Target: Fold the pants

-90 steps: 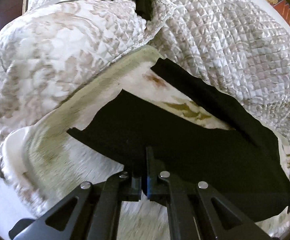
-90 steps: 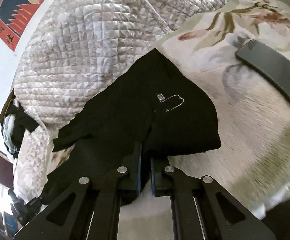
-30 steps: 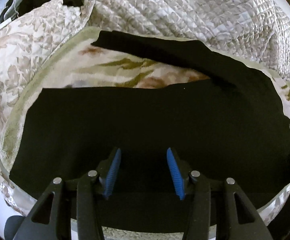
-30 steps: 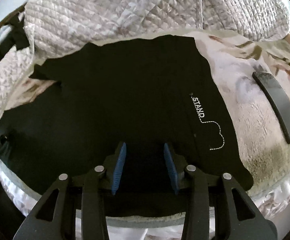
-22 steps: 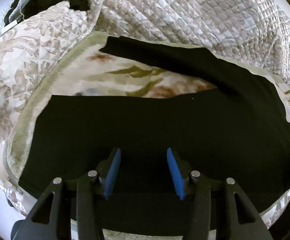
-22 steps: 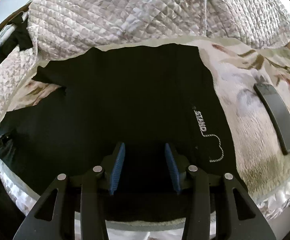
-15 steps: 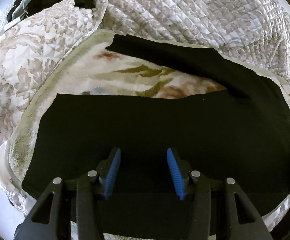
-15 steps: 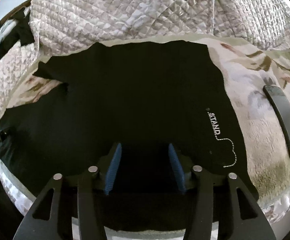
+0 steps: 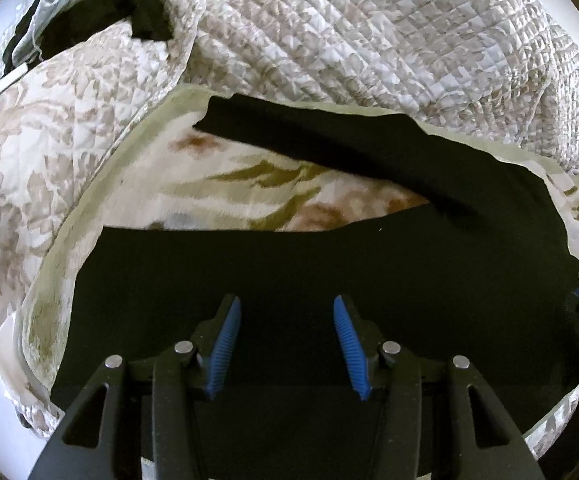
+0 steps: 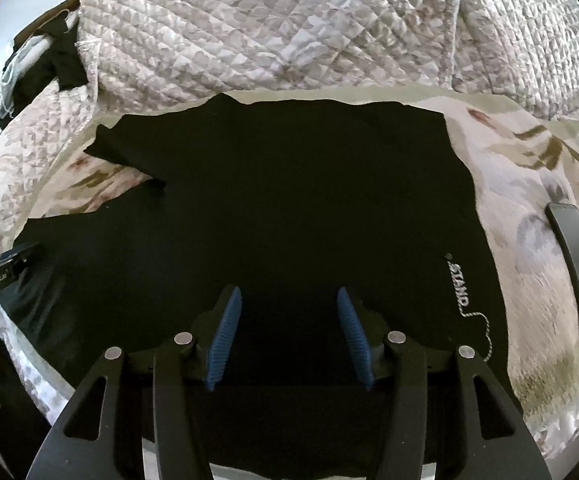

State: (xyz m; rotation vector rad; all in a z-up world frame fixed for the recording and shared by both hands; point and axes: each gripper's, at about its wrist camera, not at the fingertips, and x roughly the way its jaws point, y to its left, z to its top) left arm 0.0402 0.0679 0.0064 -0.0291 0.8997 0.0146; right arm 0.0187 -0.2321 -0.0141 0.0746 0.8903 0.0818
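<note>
Since both claws were pinched shut on the fabric 3 seconds back and now sit spread wide with nothing between them, I'd say the pants (image 10: 289, 208) just got laid out, so a fold comes next. The left gripper (image 9: 285, 344) and right gripper (image 10: 289, 336) hover over the lower middle of each frame. The pants are black, mostly flat on the floral blanket (image 9: 225, 176), 2 legs splayed apart toward the upper left, white "STAND" stitching at lower right.
</note>
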